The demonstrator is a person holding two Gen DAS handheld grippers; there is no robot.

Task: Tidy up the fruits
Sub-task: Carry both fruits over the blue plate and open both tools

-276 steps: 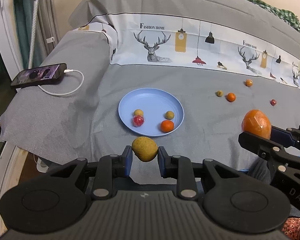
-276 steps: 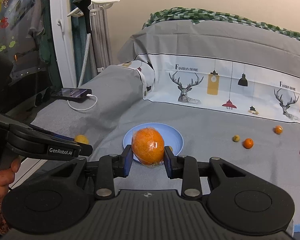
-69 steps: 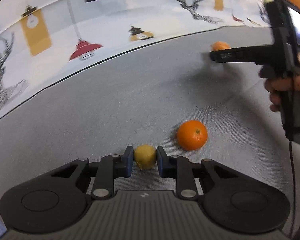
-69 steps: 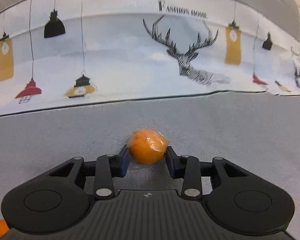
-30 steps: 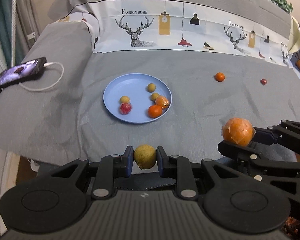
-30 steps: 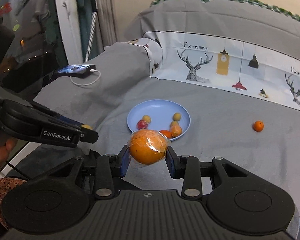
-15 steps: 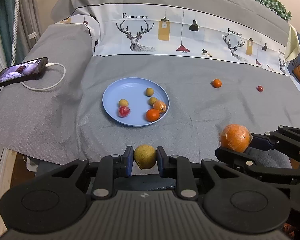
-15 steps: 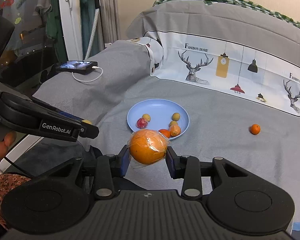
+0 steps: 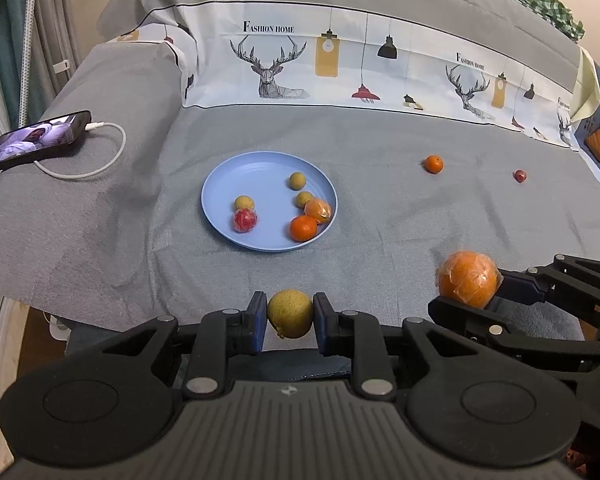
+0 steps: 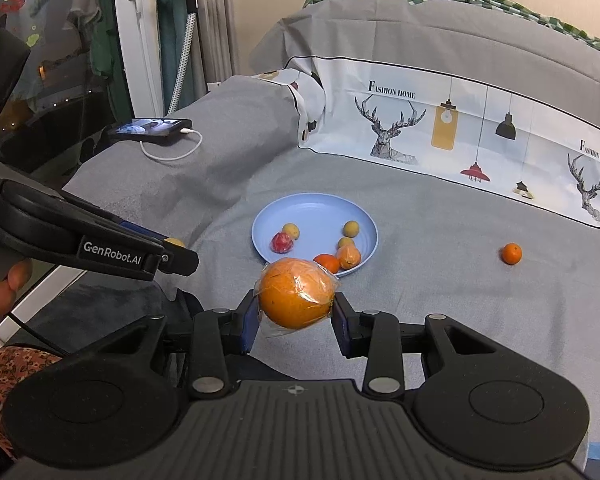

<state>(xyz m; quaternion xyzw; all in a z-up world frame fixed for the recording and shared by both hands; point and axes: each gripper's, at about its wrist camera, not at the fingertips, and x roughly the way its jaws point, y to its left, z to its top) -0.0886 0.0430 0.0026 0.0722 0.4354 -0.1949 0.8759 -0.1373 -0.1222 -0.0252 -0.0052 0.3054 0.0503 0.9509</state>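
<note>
Both cameras sit just behind their own grippers, looking forward and downward along the fingers over the near edge of a grey bed (image 9: 380, 128). The left wrist view faces the bed nearly square on, with the plate (image 9: 220, 184) ahead at middle distance and the right gripper (image 9: 496, 288) entering at its right edge. The right wrist view looks from further right, angled leftward toward a window (image 10: 60, 60), with the left gripper (image 10: 180, 256) at its left. Both share the plate (image 10: 268, 220), phone (image 9: 36, 140) and printed cover (image 10: 460, 120).
</note>
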